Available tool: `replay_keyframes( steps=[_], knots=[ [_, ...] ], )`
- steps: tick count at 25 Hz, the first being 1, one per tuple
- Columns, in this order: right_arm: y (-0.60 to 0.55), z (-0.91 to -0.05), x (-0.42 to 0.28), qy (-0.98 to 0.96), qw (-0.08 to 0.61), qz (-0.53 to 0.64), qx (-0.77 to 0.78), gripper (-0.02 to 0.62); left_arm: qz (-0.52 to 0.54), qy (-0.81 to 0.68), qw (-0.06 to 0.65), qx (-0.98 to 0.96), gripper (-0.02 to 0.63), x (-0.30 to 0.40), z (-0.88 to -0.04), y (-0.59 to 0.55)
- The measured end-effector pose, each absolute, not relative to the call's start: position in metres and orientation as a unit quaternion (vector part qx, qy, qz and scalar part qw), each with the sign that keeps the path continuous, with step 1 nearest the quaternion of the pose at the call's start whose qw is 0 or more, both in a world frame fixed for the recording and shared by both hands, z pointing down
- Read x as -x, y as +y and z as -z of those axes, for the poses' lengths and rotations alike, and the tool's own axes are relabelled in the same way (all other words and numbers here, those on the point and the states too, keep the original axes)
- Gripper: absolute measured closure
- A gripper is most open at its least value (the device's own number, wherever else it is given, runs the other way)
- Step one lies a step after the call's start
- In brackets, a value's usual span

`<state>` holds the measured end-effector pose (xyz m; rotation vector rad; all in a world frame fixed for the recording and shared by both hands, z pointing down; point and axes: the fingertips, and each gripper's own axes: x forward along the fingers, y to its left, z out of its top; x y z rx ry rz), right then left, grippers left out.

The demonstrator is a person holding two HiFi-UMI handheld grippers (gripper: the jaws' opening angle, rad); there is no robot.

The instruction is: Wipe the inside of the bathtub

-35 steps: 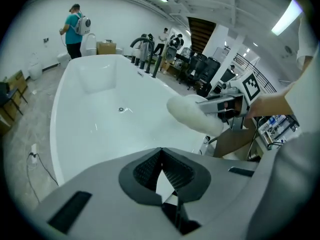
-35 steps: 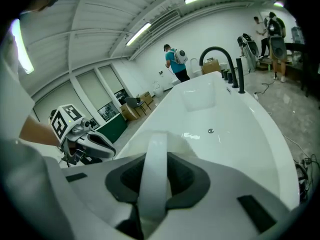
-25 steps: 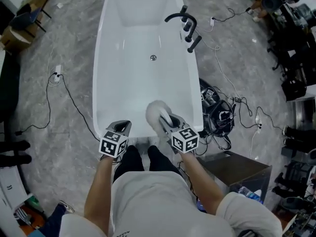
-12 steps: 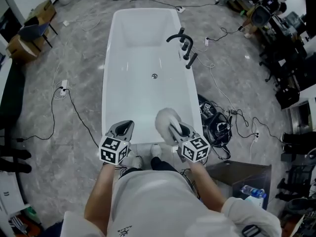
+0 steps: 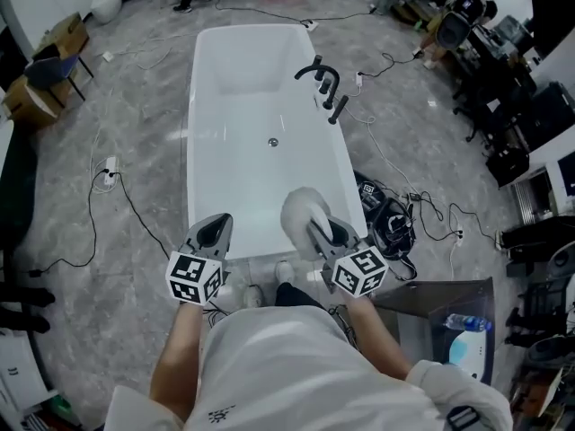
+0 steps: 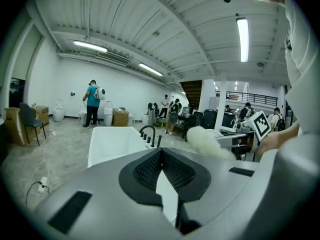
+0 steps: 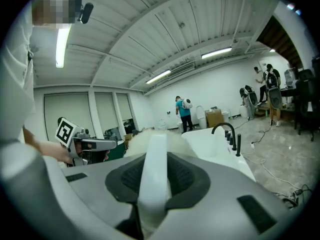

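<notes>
On the grey marbled floor left of the tub a thin black cable (image 5: 121,187) trails from a white socket block. The left tongs (image 5: 216,225) hang just outside the near left corner of the white freestanding rectangular bathtub (image 5: 191,151). Their dark ribbed pads meet at the tips, with nothing between them (image 6: 161,151).

The tub's inside looks bare and glossy around the small round metal drain (image 5: 272,142). That would fit a tub awaiting the wipe as well as one already wiped.

To the right, the fluffy white duster head (image 5: 301,206) sits over the tub's near right corner. In the right gripper view it appears raised level with the rim rather than pressed on the inner wall, though contact cannot be settled. The right tongs (image 5: 319,232) are clamped on its white plastic handle (image 7: 154,174).

Several things could go wrong from here:
- **Handle:** it is narrow and smooth, so pushing the head against a slick wall could make it swivel or slide between the pads.
- **Far right rim:** the black curved faucet and its upright knobs (image 5: 322,77) stand there, and a wide sweep could catch the fluff on them.
- **Reach:** getting to the far end means leaning well over the near rim.
- **Cables:** a tangle of black cables and gear (image 5: 395,223) lies just right of the person's feet, where a sidestep could snag.
</notes>
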<state>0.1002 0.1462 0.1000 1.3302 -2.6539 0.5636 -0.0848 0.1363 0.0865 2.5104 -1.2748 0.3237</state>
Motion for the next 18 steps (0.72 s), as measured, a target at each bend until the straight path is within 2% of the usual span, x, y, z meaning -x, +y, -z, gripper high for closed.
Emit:
replay_keyframes(
  steps=[18],
  knots=[
    [0.127,-0.069,-0.103,-0.893,0.056,-0.152,-0.42,0.503,-0.091,-0.467,0.133,-0.869,0.595,0.071,-0.065,0.123]
  ],
)
